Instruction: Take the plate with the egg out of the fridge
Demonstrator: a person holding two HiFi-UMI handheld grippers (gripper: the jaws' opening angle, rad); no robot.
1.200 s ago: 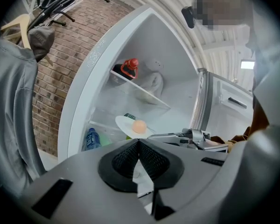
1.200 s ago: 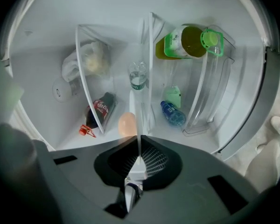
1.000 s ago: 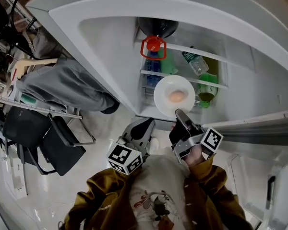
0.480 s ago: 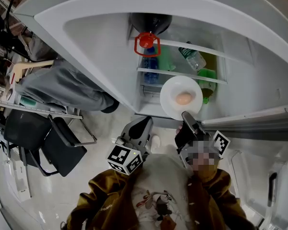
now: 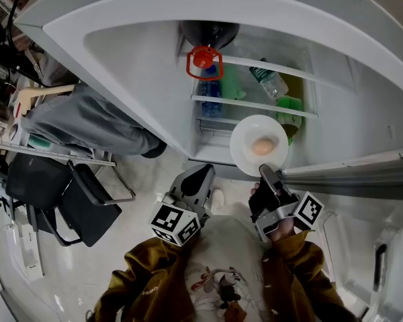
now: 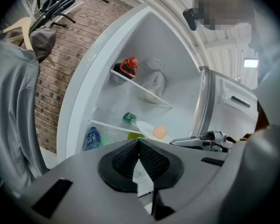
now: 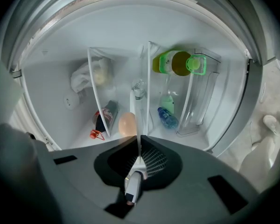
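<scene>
The right tongs [image 5: 263, 174] are pinching the near rim of the plate [image 5: 244, 147], their black ribbed pads [image 7: 151, 161] closing on its thin edge, which is showing as a fine pale line in the right gripper view. The plate is round, smooth and glossy white, and it is reaching straight out ahead of these tongs at the mouth of the open fridge [image 5: 141, 66]. Whether it is fully clear of the shelf cannot be told. The egg [image 5: 262, 146] is lying near the plate's middle, oval, matt and pale tan.

The left tongs [image 5: 200, 173] are pointing toward the fridge beside the right pair, apart from the plate. Their dark meshed pads [image 6: 123, 157] are pressing together with nothing between them.

Beyond both tongs, the fridge's smooth white plastic walls are curving around clear glass shelves [image 5: 255, 106]. A dark bottle with a red ring cap [image 5: 205, 58] is standing on the upper level. A blue-labelled clear water bottle [image 5: 210, 89] and a green-capped bottle [image 5: 290, 109] are sitting further in past the plate.
</scene>
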